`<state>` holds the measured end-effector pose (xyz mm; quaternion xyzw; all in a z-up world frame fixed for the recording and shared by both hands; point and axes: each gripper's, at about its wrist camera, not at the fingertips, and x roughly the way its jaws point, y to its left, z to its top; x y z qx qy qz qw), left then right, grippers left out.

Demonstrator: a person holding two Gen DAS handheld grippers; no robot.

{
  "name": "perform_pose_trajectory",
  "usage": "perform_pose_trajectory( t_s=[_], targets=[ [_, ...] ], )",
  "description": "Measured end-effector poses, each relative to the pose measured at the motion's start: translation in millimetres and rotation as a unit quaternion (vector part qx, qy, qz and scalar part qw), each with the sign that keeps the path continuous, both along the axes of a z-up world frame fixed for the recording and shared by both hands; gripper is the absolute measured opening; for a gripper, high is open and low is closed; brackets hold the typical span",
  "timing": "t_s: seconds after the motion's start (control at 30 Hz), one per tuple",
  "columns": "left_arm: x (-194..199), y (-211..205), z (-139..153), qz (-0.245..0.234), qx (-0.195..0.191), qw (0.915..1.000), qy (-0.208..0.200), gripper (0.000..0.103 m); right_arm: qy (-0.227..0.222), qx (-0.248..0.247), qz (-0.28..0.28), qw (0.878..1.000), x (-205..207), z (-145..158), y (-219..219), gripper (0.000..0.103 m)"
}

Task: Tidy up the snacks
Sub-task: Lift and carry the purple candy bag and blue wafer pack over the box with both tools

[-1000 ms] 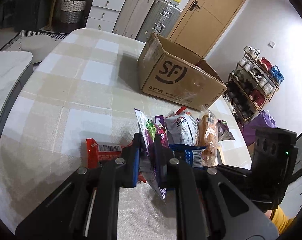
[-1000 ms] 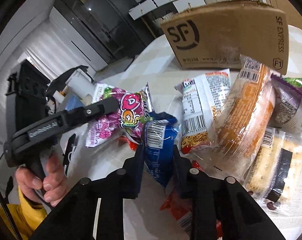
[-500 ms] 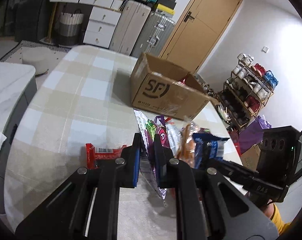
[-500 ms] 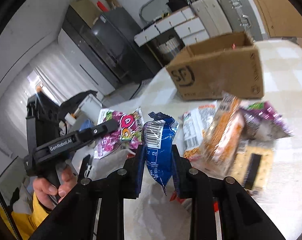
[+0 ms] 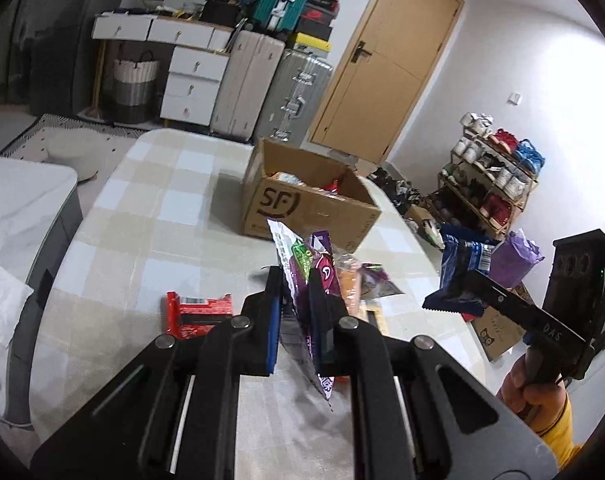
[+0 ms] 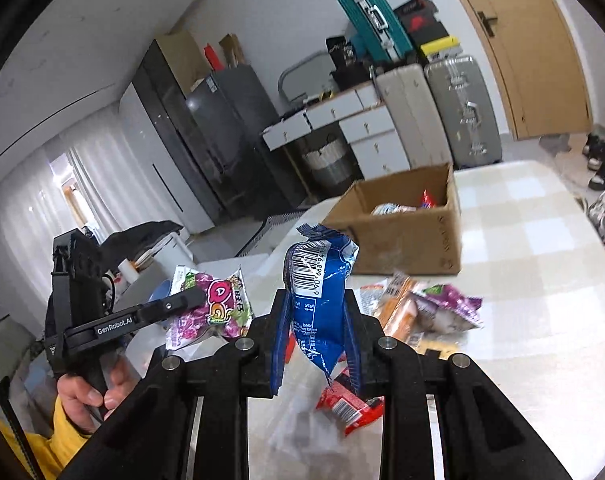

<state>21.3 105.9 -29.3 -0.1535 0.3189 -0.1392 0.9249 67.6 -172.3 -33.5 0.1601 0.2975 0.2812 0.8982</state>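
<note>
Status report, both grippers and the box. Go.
Left gripper shut on purple snack bag, off the table. Right gripper shut on blue snack packet, raised. Cardboard box open ahead, nothing blocking.

Left claw [image 5: 296, 304] clamped on a purple packet [image 5: 302, 264], fingers level and pointed forward, raised clear of the counter. Right claw [image 6: 316, 320] clamped on a blue packet [image 6: 318, 280], likewise raised, off to the left claw's right. Bare hand [image 6: 88, 394] wrapped around the left handle; yellow sleeve at wrist.
</note>
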Motion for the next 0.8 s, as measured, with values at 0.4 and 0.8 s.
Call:
perform_pose_trajectory(
  t_s=[0.4, 0.8],
  targets=[
    [-31.6, -27.6, 33.3, -0.006, 0.037, 0.9987, -0.034, 0.009, -0.029, -0.001, -0.012, 0.999, -20.9, 27.1, -11.9, 0.025],
    [-11.1, -33.9, 53.5, -0.005, 0.062, 0.997, -0.047, 0.009, -0.043, -0.014, -0.009, 0.999, 2.7, 41.7, -3.7, 0.025]
  ],
)
